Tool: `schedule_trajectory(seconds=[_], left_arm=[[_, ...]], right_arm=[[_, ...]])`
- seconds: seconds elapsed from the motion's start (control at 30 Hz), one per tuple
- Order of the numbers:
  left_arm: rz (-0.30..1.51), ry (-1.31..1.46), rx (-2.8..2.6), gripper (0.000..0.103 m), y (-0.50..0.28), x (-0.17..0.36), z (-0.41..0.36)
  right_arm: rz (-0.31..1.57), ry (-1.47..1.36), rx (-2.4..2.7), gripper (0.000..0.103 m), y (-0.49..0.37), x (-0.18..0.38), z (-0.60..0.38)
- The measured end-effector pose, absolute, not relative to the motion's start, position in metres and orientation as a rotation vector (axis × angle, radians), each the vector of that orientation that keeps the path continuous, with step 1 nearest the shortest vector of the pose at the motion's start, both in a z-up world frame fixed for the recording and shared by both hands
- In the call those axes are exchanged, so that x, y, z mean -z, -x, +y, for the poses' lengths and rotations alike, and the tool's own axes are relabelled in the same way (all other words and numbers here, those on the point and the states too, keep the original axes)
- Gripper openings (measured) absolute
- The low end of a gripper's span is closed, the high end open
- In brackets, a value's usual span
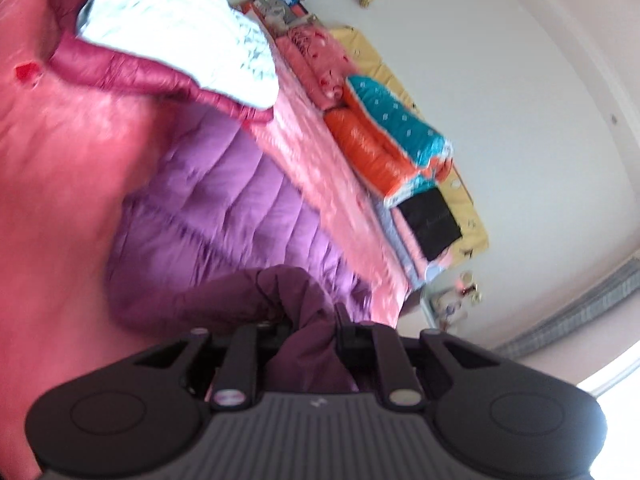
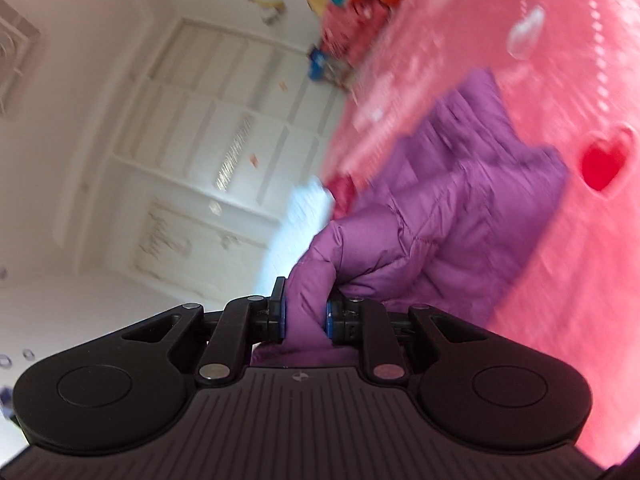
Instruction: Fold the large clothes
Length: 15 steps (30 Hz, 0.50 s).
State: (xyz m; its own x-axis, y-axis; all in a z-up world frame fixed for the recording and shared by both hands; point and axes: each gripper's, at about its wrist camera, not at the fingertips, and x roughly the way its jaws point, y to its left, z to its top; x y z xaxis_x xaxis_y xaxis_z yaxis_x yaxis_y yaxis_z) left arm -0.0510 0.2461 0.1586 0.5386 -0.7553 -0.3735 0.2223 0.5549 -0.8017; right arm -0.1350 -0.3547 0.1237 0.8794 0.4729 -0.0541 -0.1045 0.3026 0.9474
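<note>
Both of your claws are nearly closed, each pinching a bunch of the purple puffer jacket [image 1: 208, 208]. In the left wrist view, the left claw [image 1: 308, 328] has a dark fold of the jacket's fabric gathered between its jaws. In the right wrist view, the right claw [image 2: 306, 314] has its blue pads [image 2: 329, 316] pressed on a rolled, padded edge of the same jacket.

The rest of the jacket trails from your claws down onto the pink bedspread [image 1: 52, 152], spread out on the bed with its far end beside a maroon jacket with a white lining [image 1: 168, 32]. Folded quilts [image 1: 384, 132] are stacked at the far side of the bed against the wall, well apart from your work.

Expect the jacket to be light for its bulk, soft and springy: the quilted padding will puff back after you press it, and the smooth shell looks slippery, so a shallow pinch may slide off. Judging by the bunching, you hold thick gathers, which is safer than a single layer. Seams, the hem or the shoulder line should be better places to grip than the middle of a padded panel. Keep both grips level so the fold falls evenly.
</note>
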Motion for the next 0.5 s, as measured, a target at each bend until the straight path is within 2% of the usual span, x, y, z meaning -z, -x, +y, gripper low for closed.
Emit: schedule_trajectory(seconds=[0.3, 0.5], left_arm=[[0.751, 0.843, 0.542, 0.015, -0.044, -0.164, 0.233], [0.745, 0.842, 0.386, 0.015, -0.108, -0.148, 0.216]], right_arm=[[0.146, -1.344, -0.345, 0.021, 0.060, -0.094, -0.381], [0.133, -1.346, -0.245, 0.021, 0.020, -0.066, -0.395]])
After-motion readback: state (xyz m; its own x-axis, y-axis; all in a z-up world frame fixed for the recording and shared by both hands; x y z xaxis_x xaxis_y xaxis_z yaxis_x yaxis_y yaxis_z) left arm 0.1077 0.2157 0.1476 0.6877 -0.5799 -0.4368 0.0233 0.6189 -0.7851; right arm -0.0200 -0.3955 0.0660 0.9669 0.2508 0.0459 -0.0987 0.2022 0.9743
